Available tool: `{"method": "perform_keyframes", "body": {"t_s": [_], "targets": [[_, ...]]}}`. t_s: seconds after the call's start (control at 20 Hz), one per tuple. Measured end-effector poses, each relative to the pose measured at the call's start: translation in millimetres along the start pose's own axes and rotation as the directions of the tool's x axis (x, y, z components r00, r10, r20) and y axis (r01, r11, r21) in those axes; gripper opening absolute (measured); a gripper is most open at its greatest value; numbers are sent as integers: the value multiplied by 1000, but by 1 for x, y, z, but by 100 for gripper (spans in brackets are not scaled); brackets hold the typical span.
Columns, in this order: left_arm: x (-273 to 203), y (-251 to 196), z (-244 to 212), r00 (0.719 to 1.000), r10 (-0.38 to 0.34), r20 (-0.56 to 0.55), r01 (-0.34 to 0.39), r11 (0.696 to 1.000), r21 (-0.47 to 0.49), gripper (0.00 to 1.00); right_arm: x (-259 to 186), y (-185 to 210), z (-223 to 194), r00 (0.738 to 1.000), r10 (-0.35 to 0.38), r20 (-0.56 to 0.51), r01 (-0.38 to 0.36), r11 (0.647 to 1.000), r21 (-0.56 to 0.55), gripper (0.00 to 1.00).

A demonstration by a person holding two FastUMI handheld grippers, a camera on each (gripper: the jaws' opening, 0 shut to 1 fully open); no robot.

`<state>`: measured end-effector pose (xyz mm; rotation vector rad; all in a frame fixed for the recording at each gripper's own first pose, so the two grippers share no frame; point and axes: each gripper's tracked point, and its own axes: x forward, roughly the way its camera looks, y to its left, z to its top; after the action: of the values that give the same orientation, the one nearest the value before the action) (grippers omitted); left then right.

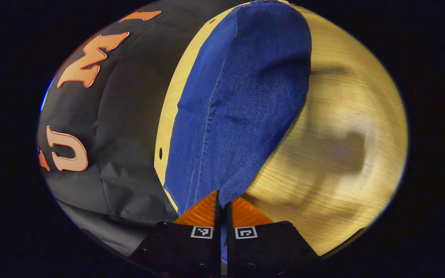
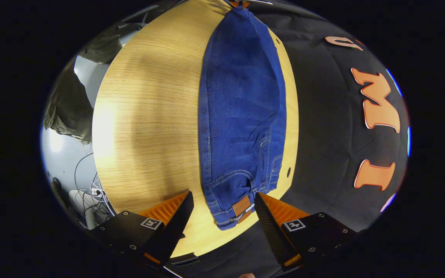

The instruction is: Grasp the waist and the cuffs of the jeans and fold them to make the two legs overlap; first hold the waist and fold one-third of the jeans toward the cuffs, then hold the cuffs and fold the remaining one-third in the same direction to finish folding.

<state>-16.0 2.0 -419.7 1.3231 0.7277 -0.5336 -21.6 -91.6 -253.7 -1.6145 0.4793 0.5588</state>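
Note:
The blue jeans (image 2: 242,108) lie lengthwise on the wooden table (image 2: 149,116), close to the edge by the black cloth wall, the legs lying as one strip. In the right gripper view the waist (image 2: 228,214) with its brown patch (image 2: 242,206) sits between the fingers of my right gripper (image 2: 222,199), which stands open and touches no denim. In the left gripper view my left gripper (image 1: 222,197) is shut on the cuff end of the jeans (image 1: 242,96), and the denim runs away from it across the table (image 1: 342,116).
The black cloth wall (image 1: 122,127) hangs right behind the table edge beside the jeans. Off the table's other side, in the right gripper view, are a grey floor with cables (image 2: 87,185) and a dark cloth (image 2: 68,104). Bare wood spreads beside the jeans.

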Motion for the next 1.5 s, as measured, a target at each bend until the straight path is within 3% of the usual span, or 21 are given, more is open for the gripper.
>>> {"method": "perform_keyframes", "body": {"t_s": [0.65, 0.75, 1.0, 1.1, 1.35, 1.5], "targets": [[5, -3, 1, 1000, -16, 10, 16, 1000, -23, 7, 35, -23, 13, 1000, -21, -12, 22, 999, 34, 97], [6, -3, -1, 1000, -21, 10, 21, 1000, -20, 7, 40, -19, 14, 1000, 5, -18, -5, 1000, 31, 88], [5, -5, 0, 999, -37, 14, 37, 999, -2, 7, 52, -9, 13, 998, 39, -45, -39, 999, -9, 13], [4, -4, 0, 998, -57, 17, 57, 998, -11, 7, 48, -3, 10, 995, 83, -50, -82, 996, 31, 6], [-2, 1, 0, 992, -122, 41, 123, 992, -35, 7, 36, -10, 10, 991, 126, -42, -121, 987, 109, 6], [-13, 13, 9, 983, -176, 50, 177, 984, -31, 4, 25, -18, 11, 986, 166, 0, -164, 974, 156, 0]]}}
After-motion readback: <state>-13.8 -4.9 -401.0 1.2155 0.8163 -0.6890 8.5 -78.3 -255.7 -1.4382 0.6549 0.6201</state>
